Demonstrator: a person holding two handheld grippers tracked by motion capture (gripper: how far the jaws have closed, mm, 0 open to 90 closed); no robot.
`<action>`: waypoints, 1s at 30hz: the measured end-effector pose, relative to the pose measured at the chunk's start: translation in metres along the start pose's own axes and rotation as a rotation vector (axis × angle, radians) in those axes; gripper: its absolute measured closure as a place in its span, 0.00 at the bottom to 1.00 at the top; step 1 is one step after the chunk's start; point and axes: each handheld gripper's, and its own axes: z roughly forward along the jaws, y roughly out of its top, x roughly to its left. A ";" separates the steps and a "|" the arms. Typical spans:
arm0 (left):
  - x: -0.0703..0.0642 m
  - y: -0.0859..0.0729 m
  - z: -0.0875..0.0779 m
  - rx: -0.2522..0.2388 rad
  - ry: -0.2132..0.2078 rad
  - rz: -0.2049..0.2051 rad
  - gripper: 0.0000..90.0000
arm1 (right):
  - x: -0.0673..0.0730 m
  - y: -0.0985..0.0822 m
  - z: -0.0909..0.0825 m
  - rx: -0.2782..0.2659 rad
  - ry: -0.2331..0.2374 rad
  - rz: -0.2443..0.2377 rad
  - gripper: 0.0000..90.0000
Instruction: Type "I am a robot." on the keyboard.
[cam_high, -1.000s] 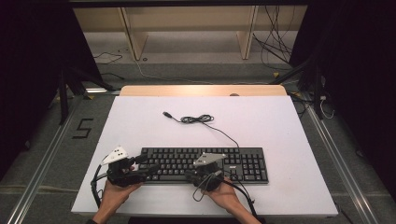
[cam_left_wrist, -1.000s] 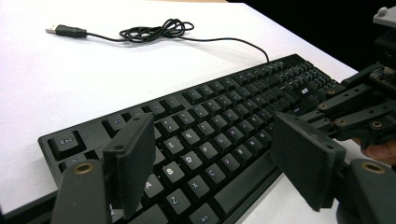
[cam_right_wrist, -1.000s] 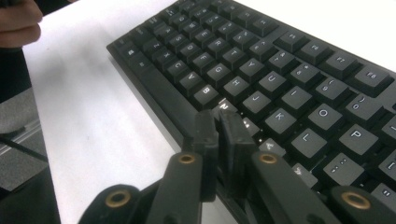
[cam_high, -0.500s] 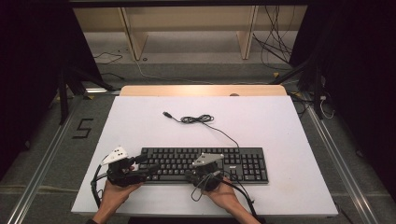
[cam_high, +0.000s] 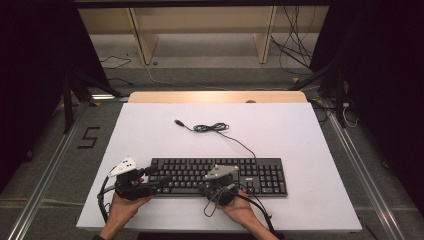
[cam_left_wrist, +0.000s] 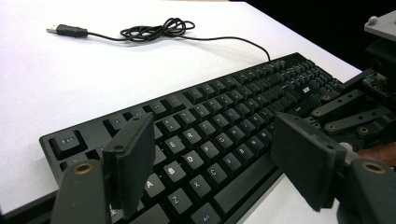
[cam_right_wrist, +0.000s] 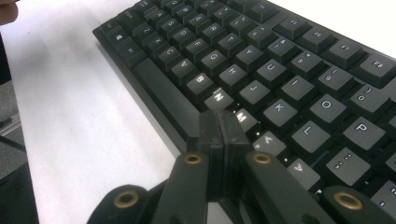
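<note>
Black plastic all the way: the keyboard (cam_high: 220, 176) is a long, flat rectangle of matte, squared keycaps with white legends, lying on the near half of the smooth white table (cam_high: 300, 135), its long edge parallel to the front edge. Its thin black cable (cam_high: 235, 140) runs off the back edge, bunches into a loose tangle and ends in a USB plug (cam_high: 178, 122) lying flat on the bare surface. From the left gripper view the keycaps (cam_left_wrist: 219, 135) show a faint sheen and slightly dished tops, and the rows run away in a slant toward the number pad. Left gripper (cam_high: 159, 182) sits at the keyboard's left end, jaws spread wide over the lower letter rows with nothing pressed between the flat, rectangular pads (cam_left_wrist: 133, 158). Right gripper (cam_high: 216, 181) is at the front edge near the middle, and in its own view the two pads (cam_right_wrist: 223, 135) meet flush, pinched together on nothing, tip just over the bottom letter row by the N and M keys. Against the earlier frames, little has shifted: both hands are in the same spots, the keyboard and cable lie as they did, and the right jaws have finished drawing together. A person's hands (cam_high: 125, 209) grip both tools from the near edge.
</note>
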 end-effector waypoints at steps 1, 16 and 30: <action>0.000 0.000 0.000 0.000 0.000 0.000 0.33 | 0.000 0.000 0.000 -0.001 0.000 0.000 1.00; 0.001 0.000 0.001 0.008 0.009 -0.006 0.33 | -0.004 0.003 -0.018 -0.097 0.055 0.044 0.79; 0.003 0.000 0.007 0.034 0.013 -0.020 0.34 | -0.014 0.002 -0.037 -0.145 0.038 0.081 0.50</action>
